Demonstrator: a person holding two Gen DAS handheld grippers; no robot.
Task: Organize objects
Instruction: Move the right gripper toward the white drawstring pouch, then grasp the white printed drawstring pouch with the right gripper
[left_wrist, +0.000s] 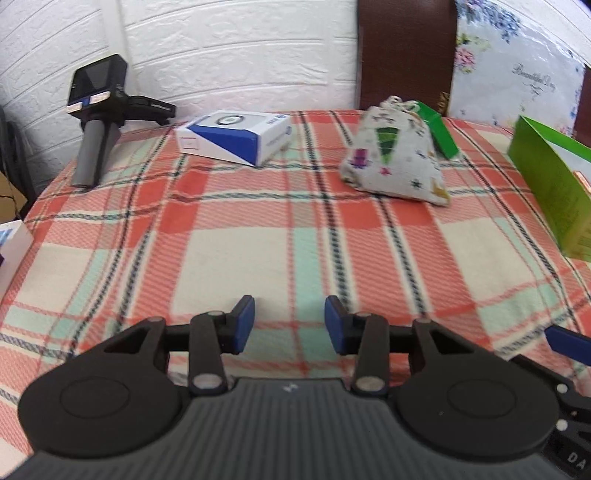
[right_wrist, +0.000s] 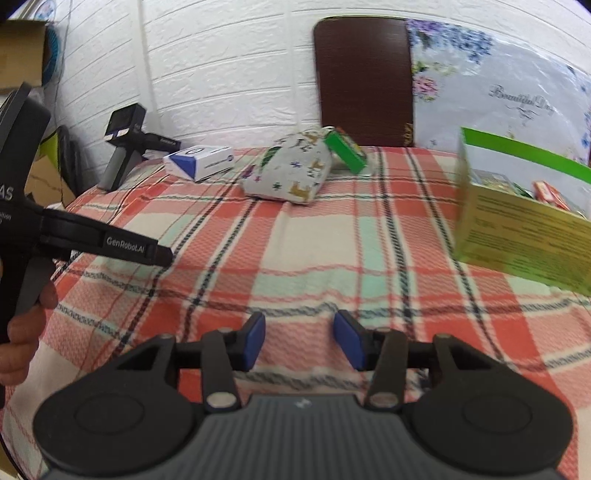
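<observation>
Both grippers' jaws wide apart, holding nothing, above the plaid-covered table.

Left gripper (left_wrist: 289, 325) and right gripper (right_wrist: 299, 341): blue pads, black linkages, ribbed grey body. Woven plaid cloth (left_wrist: 236, 236), red, cream, mint. Far side: soft printed drawstring pouch (left_wrist: 393, 158) leaning against a small green box (left_wrist: 439, 129); blue-white carton (left_wrist: 232, 138) lying flat left of it; a spare handheld gripper (left_wrist: 98, 110) standing by the brick-textured wall. Only the right view looks into the open green box (right_wrist: 524, 221), small packets inside.
</observation>
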